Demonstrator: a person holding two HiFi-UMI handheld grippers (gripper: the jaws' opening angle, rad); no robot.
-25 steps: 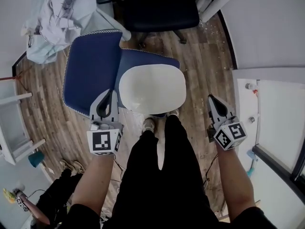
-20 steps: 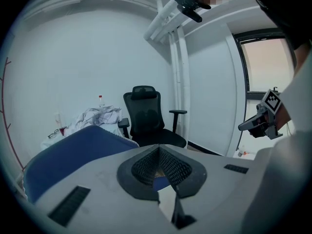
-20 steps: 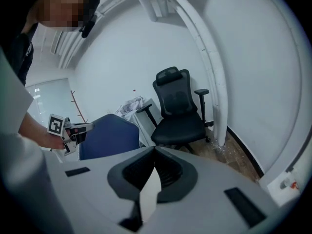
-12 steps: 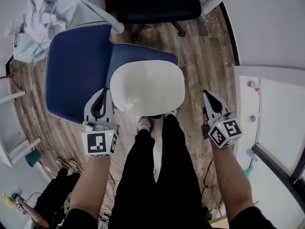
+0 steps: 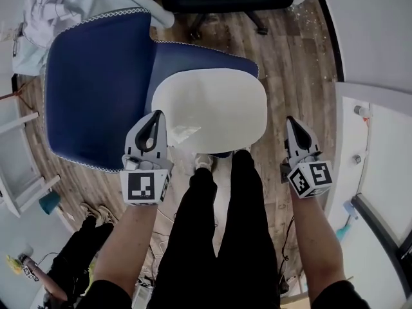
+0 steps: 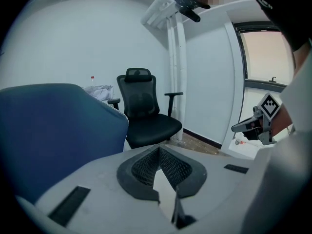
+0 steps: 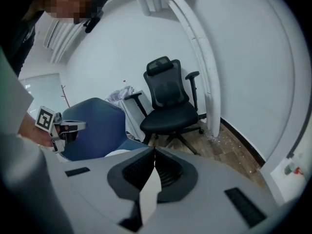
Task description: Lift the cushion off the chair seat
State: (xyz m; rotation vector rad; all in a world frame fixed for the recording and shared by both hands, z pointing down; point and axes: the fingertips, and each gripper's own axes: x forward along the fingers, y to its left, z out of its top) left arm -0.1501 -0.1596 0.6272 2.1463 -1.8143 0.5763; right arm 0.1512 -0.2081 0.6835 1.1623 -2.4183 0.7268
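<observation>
A cream, rounded-square padded cushion [image 5: 209, 111] is lying flat on the seat of the navy-blue upholstered chair [image 5: 96, 89]. The left gripper [image 5: 156, 114] is hovering by its near-left corner and the right gripper [image 5: 291, 120] just off its right edge, both clenched on nothing.

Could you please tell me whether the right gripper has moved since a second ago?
Yes. The right gripper has drawn nearer the right edge of the cushion, with floor still between them.
</observation>
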